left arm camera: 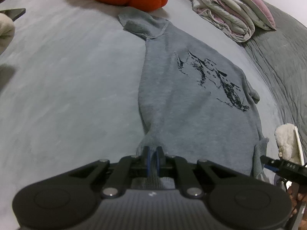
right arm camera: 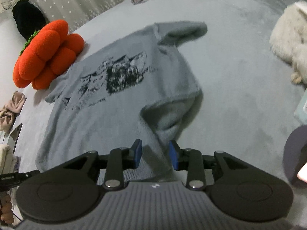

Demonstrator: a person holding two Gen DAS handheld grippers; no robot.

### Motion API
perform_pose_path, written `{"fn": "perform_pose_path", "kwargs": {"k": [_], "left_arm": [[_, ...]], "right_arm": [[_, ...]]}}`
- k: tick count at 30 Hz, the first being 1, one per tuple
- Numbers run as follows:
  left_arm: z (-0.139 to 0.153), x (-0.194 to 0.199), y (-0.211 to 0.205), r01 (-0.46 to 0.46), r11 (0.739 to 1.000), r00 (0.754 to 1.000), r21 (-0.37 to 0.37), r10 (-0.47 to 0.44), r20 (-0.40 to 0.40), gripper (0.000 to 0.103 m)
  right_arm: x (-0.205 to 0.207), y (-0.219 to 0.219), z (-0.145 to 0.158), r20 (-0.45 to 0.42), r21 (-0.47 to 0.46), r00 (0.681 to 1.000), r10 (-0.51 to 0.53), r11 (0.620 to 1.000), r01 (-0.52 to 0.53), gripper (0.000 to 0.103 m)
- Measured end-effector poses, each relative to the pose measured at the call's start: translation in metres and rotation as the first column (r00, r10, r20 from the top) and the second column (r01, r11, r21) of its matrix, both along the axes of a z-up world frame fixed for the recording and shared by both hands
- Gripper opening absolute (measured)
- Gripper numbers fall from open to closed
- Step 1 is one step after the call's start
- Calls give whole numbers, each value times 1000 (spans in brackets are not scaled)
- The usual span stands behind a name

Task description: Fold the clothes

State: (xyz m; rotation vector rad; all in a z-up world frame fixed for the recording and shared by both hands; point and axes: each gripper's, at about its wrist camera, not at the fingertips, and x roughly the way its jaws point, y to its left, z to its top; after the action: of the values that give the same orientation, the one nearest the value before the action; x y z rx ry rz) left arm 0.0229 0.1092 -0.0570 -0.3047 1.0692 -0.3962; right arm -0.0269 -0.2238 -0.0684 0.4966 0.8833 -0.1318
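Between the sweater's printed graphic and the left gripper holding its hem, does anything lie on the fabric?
No. In the left wrist view, the grey sweater is bare plain knit from the print down to the left gripper, shut on the hem.

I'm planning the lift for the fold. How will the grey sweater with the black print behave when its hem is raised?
The grey sweater is probably floppy: it already bunches where the left gripper pinches the hem. It may sag between grips, as the fold near the right gripper suggests. The knit looks unlikely to slip.
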Motion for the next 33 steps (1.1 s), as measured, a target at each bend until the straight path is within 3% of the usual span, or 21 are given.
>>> {"fn": "perform_pose_path", "kwargs": {"k": [1, 2, 3, 6, 8, 11, 15, 20, 24, 27, 33], "left_arm": [[0, 0, 2, -1, 1000, 1000, -3, 1, -1, 6], [0, 0, 3, -2, 1000, 1000, -6, 2, -3, 6], [0, 0, 4, -2, 1000, 1000, -8, 2, -5, 6], [-1, 1, 8, 0, 1000, 1000, -11, 0, -17, 9], [-2, 1, 11, -2, 1000, 1000, -7, 2, -25, 18], [-3, 0, 14, -3, 1000, 1000, -7, 3, -30, 19], [-2, -3, 15, 4, 1000, 1000, -8, -4, -28, 19], [-3, -2, 16, 7, 1000, 999, -10, -7, -33, 20], [-3, -2, 18, 3, 1000, 999, -17, -3, -37, 20], [-3, -2, 19, -2, 1000, 999, -24, 1, -38, 20], [-3, 0, 22, -5, 999, 999, -50, 3, -45, 20]], "right_arm": [[2, 3, -2, -8, -8, 1000, 12, 1000, -12, 34], [1, 6, -2, -16, -27, 1000, 19, 999, -20, 18], [1, 9, -3, -24, -48, 999, 25, 998, -27, 9], [-7, 15, 6, -32, -130, 999, 41, 990, -45, 9], [-17, 17, 13, -35, -213, 998, 49, 976, -56, 9], [-32, 18, 21, -54, -323, 997, 62, 943, -76, 9], [-51, 15, 22, -104, -379, 992, 68, 920, -103, 9], [-62, 11, 5, -178, -375, 982, 64, 918, -127, 8], [-64, 15, 8, -165, -392, 984, 66, 911, -127, 7], [-66, 18, 10, -155, -406, 986, 68, 905, -126, 9], [-69, 24, 15, -133, -433, 988, 72, 893, -123, 37]]}}
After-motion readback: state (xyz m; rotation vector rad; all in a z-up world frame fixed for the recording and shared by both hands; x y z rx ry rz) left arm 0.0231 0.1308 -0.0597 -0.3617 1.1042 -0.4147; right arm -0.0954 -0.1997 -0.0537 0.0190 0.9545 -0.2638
